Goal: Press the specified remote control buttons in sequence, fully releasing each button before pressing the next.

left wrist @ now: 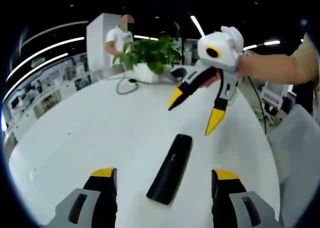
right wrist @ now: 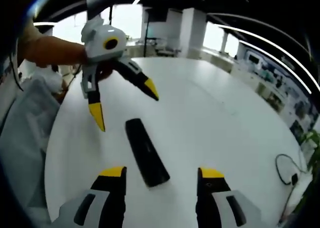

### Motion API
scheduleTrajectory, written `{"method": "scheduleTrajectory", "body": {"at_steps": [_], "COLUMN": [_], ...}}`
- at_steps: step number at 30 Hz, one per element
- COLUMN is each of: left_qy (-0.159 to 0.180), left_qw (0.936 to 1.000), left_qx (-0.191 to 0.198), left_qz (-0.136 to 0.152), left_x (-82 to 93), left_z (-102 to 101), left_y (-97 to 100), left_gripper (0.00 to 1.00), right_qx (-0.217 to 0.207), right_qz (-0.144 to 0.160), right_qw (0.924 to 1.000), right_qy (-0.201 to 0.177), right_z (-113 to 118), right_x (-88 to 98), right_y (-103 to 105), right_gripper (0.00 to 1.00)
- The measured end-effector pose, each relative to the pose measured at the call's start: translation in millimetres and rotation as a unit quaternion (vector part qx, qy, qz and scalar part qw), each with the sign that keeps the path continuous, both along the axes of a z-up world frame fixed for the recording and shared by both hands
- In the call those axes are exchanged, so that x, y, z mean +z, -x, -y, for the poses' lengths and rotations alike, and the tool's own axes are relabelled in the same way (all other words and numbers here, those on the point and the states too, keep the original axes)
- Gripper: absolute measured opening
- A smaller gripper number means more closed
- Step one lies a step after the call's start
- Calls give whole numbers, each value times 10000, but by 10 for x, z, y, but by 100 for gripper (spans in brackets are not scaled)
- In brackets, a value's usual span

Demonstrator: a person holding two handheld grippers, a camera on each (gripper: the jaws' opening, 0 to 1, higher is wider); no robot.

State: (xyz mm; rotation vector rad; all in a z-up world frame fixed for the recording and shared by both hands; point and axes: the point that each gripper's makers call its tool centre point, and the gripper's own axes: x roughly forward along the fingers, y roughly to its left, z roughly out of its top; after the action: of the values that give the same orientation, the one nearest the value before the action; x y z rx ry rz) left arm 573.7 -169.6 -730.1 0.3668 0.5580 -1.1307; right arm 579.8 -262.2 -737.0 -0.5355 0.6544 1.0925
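Remote flat on white table, between left gripper and right gripper; both jaws wide, empty.

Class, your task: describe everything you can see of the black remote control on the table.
The remote control is a slim, elongated black bar with rounded ends, plastic by its look, with a faint sheen. It lies flat on the white round table, ahead of the left gripper, whose jaws stand open. The right gripper hovers open above its far end, apart from it. The right gripper view shows it lying diagonally. Its buttons are too dark to make out. Only the table touches it.
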Motion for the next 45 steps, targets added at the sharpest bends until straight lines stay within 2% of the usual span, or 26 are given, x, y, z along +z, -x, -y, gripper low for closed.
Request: {"method": "scheduleTrajectory", "body": {"at_steps": [16, 22, 35, 45], "left_qy": [-231, -271, -331, -401], "left_qw": [9995, 9992, 9986, 9980], "left_qx": [-152, -183, -187, -242], "left_qz": [-131, -234, -355, -431], "left_x": [-186, -251, -343, -389], "left_z": [12, 25, 27, 12], "left_y": [21, 37, 40, 52], "left_gripper": [77, 73, 70, 65], "right_qx": [260, 339, 345, 372], "right_qz": [-286, -369, -526, -565], "right_qw": [9990, 9984, 9971, 9965], "right_qy": [212, 272, 423, 501], "right_z": [-115, -147, -86, -82], "right_x": [-228, -284, -413, -444], "right_y": [42, 60, 47, 57], "right_gripper": [42, 38, 32, 30]}}
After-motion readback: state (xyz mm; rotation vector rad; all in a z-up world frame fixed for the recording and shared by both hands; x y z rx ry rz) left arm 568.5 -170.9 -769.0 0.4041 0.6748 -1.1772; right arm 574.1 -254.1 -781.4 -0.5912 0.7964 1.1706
